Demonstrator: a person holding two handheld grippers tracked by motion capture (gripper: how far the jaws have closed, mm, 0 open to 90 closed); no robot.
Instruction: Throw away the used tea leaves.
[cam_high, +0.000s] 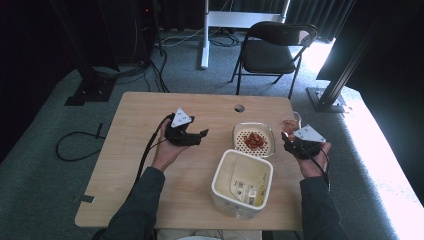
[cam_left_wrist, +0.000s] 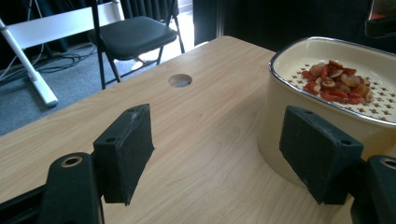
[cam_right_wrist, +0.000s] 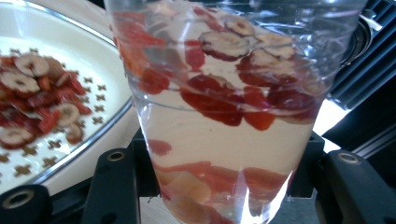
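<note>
Between the right gripper's jaws stands the cup.

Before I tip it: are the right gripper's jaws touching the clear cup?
Touching. The right gripper view shows both black jaws pressed against the sides of the clear cup.

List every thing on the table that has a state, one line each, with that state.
Clear plastic cup: clamped in right gripper, holds liquid and red slices.
Strainer bowl: upright, red slices on its perforated tray.
Cream tub: open, packets inside.
Left gripper: open, nothing between jaws.
</note>
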